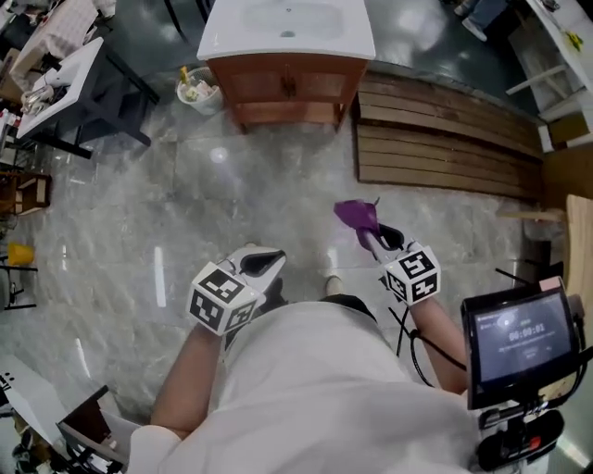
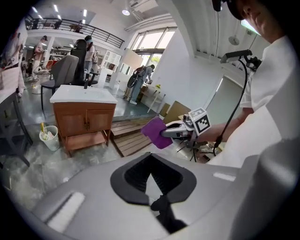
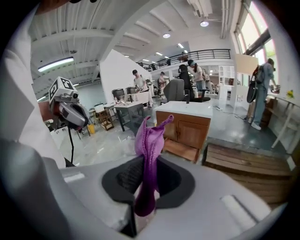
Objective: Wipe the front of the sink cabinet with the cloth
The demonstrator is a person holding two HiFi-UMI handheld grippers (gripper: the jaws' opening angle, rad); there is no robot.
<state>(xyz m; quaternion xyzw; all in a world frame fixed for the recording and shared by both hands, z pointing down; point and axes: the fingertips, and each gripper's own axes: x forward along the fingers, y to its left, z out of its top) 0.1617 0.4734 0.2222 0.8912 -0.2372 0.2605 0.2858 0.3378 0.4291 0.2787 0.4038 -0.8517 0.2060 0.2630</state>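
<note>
The right tongs are pinched narrow on a purple soft fabric cloth, clamped near its lower gathered end, so the task's thing sits right between these jaws. The left tongs have their dark pads drawn together with nothing between them, held low and off to the side of the right pair.

The cloth looks light, limp and thin. It folds into pleats where the jaws squeeze it, and it should carry no weight worth minding. I judge it neither slippery nor fragile, and the hold near the bunched end seems sound. As gathered it offers only a narrow ridge for wiping, so pressing its side flat against the wood would likely cover more.

Its long axis runs along the jaws, out past their tips. The free end, split into two small peaks, points forward and a little upward, away from the person and toward the cabinet. In the head view it leans slightly toward the left tongs' side.

Well ahead of both tongs, across a pale marble-patterned floor, stands the brown wooden sink cabinet with two front doors under a white basin top. Neither pair is near its front, so the wiping is not yet begun. A small white bucket sits just beside the cabinet, and a slatted brown wooden platform lies at its other side
</note>
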